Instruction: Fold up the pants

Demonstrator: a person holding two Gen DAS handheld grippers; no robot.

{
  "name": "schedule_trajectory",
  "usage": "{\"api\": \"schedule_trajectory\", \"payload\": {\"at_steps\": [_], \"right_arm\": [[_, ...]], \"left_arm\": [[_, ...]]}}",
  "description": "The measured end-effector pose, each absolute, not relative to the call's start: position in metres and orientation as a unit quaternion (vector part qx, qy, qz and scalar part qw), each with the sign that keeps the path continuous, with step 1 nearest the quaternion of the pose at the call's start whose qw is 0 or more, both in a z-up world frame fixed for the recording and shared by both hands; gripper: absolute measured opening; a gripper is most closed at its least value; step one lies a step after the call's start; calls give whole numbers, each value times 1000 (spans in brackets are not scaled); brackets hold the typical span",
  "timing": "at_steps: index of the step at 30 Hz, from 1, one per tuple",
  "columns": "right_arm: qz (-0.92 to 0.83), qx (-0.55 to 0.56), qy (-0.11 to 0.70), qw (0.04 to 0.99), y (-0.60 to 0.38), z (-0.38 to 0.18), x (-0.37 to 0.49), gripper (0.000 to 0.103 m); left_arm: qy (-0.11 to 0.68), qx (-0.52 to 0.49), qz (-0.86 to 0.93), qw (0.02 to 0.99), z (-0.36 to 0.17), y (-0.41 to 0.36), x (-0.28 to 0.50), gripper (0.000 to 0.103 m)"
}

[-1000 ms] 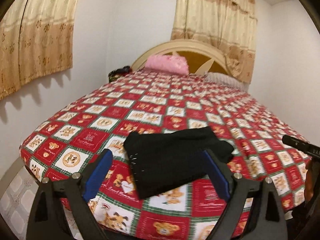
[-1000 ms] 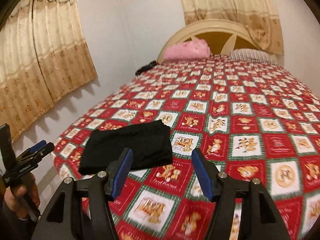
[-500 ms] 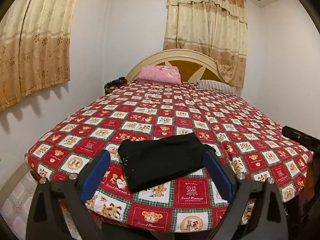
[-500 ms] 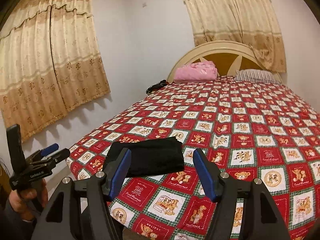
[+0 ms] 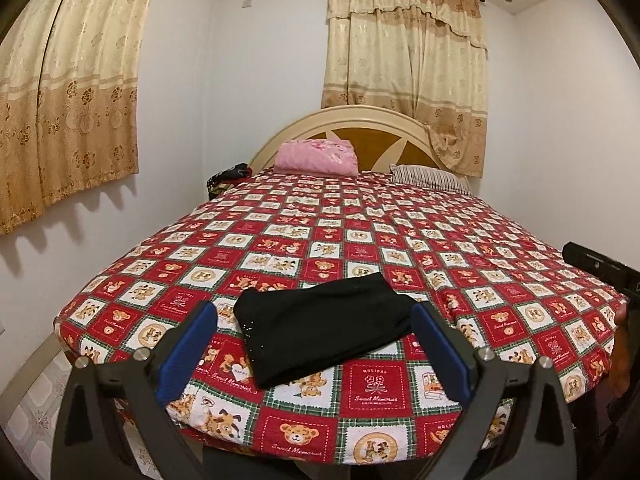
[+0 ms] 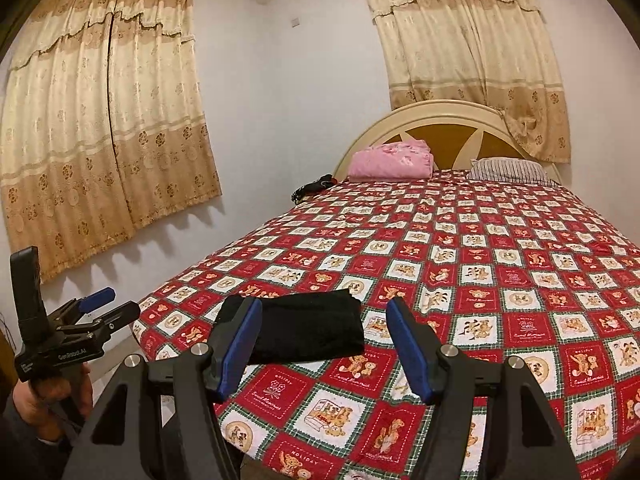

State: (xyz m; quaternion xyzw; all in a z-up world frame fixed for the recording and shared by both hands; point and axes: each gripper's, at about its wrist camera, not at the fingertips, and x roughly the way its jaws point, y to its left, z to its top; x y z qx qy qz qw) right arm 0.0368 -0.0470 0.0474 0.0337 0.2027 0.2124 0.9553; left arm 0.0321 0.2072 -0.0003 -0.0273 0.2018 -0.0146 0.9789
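The folded black pants [image 5: 320, 326] lie flat near the foot edge of the bed's teddy-bear sheet [image 5: 372, 248]. The left gripper [image 5: 316, 344] hangs short of the bed, its jaws opening and gripping nothing. The right gripper [image 6: 324, 344] is parted and empty, held above the bed's foot.

Bright, sharp views; strong fisheye edge-warp.

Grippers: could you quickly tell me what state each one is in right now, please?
Left gripper: jaws opening, empty, drawn back from the folded black pants on the bed.
Right gripper: open, holding nothing.
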Motion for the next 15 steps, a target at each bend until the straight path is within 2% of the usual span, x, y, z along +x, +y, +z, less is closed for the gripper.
{"api": "schedule_trajectory", "payload": {"at_steps": [15], "right_arm": [[211, 32, 203, 956, -44, 47, 37, 66]], "left_arm": [[203, -25, -15, 979, 2, 205, 30, 100]]}}
